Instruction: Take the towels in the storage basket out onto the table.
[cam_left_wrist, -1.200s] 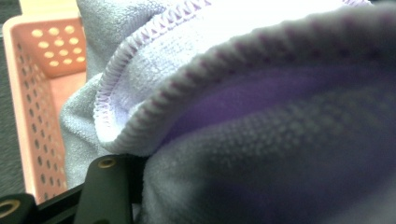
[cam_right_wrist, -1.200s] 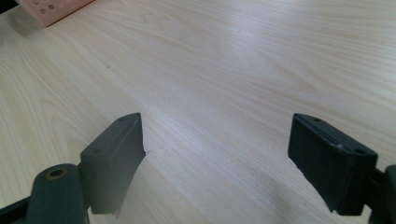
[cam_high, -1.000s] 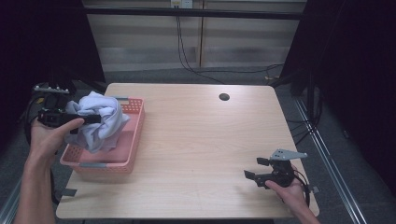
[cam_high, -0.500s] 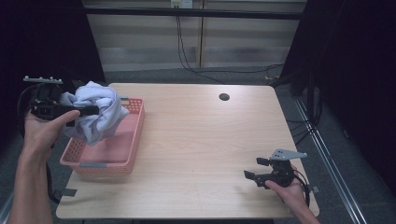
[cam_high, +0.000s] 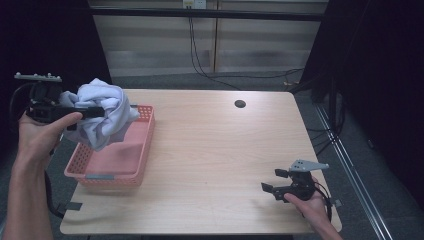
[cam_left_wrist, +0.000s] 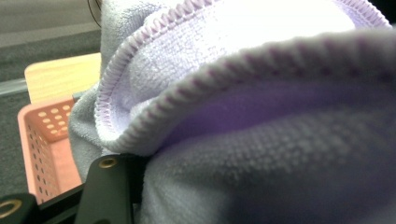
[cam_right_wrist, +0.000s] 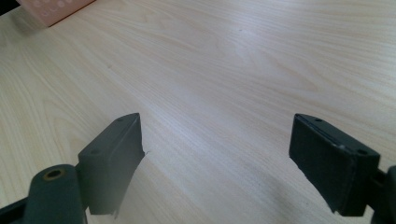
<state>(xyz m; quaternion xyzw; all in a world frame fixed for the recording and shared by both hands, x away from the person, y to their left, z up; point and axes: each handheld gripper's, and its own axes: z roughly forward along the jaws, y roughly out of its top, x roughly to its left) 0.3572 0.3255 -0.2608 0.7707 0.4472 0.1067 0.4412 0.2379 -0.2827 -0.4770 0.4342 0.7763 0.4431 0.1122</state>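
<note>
**Item 1: towel (cam_high: 102, 112).** Pale lilac microfibre cloth with stitched hem, bunched into a loose wad. Location: in the air over the far left end of the basket (cam_high: 141, 165), its lowest fold hanging just above the basket floor, apart from it. Held up, by judgement, so that the whole cloth comes free of the basket walls before it is carried anywhere. In the left gripper view the hem and pile (cam_left_wrist: 261, 107) press right up against the lens, so the wad sits deep in the grip.

**Item 2: left gripper (cam_high: 95, 111).** Location: left of the basket, beyond the table edge, pointing level across the basket's far end. Jaws pinch a thick bundle of the towel, so they stand partly apart with cloth packed between them.

**Item 3: basket.** Salmon-pink, perforated walls, oblong. Location: left edge of the table (cam_high: 210, 150). Interior bare under the towel.

**Item 4: right gripper (cam_high: 277, 186).** Location: well to the right of the basket, near the table's near right corner, resting low on the wood. Jaws spread wide, nothing between them, with bare wood grain (cam_right_wrist: 215, 93) showing in the gap. Judged to be parked out of the way, awaiting its turn.

**Change against the earlier frames.** The towel and left gripper now sit higher and a little further from the basket's middle; more basket floor lies uncovered. The right gripper and the basket hold the same places.
</note>
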